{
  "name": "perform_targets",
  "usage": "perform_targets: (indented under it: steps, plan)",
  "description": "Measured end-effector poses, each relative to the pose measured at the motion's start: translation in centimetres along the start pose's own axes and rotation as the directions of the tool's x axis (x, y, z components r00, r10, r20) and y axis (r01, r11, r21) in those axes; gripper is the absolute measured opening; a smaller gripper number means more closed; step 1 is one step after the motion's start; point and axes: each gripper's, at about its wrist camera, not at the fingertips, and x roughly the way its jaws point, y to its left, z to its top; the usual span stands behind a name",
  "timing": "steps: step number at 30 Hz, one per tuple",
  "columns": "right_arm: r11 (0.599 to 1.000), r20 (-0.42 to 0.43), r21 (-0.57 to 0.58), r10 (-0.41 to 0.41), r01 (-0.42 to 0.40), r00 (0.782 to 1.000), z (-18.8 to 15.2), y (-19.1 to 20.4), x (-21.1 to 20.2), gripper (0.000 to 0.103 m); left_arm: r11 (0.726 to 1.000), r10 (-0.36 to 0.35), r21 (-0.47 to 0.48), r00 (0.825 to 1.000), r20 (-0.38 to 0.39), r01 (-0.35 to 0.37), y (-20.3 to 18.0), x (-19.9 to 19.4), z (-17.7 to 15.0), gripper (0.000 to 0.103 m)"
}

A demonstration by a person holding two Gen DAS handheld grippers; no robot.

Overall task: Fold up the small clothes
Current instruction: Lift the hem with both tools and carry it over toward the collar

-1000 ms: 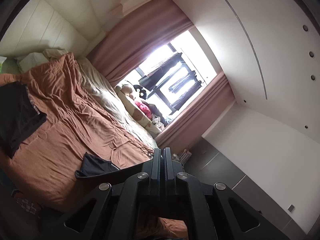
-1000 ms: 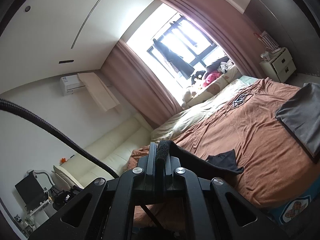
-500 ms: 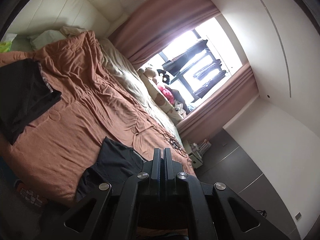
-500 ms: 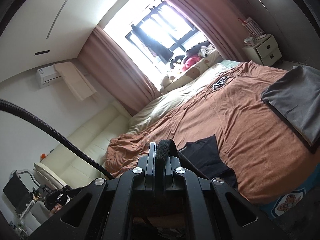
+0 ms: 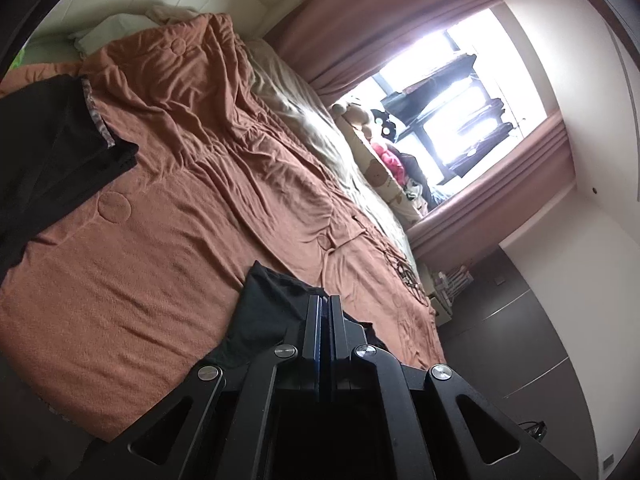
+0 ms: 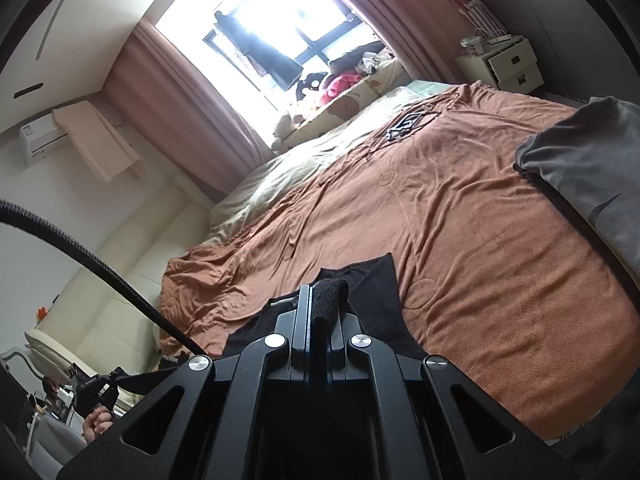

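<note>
Rust-brown bedding, a wrinkled quilted blanket (image 5: 208, 184), covers the wide bed that fills both views, and every place below is given from this blanket.

From your left wrist camera, the left gripper (image 5: 325, 304) has its two fingers pressed together, with only a thin line between them. A small black cloth garment (image 5: 268, 312) lies on the near edge of the blanket, right under and just in front of the tips. The garment's edge reaches the fingers, so I judge they are clamped on it, though the pinch itself is hidden behind the fingers. The cloth spreads from the tips toward the left and down to the near edge. At the far left part of the blanket lies a larger black garment with a patterned trim (image 5: 60, 140), well apart from your gripper.

From your right wrist camera, the right gripper (image 6: 320, 300) is closed on a thick rolled fold of the same small black garment (image 6: 376, 300); the fold stands up between the fingers. The rest lies flat on the blanket, running away from the tips toward the window side. A folded grey garment (image 6: 592, 176) rests at the right edge of the blanket, well apart.

Both grippers are at the near side of the garment, so the coming fold, as I judge, goes forward, away from you, across its long side.
</note>
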Motion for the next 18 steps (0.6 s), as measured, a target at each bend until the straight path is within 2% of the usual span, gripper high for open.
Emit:
perform_targets:
  steps: [4,10,18]
  plan:
    - [0.999,-0.047,0.010,-0.046,0.046,0.998,0.6,-0.6,3.8,0.001,0.997,0.076,-0.023,0.997,-0.035,-0.077,1.9,4.2,0.0,0.002]
    - [0.995,-0.114,0.049,-0.081,0.087,0.990,1.2,-2.3,8.7,0.001,0.990,0.126,-0.050,0.988,-0.087,-0.131,4.0,8.6,0.2,0.002]
    - [0.990,-0.175,0.031,-0.132,0.139,0.976,3.1,-2.5,14.2,0.001,0.975,0.216,-0.031,0.968,-0.129,-0.221,4.8,13.9,2.1,0.002]
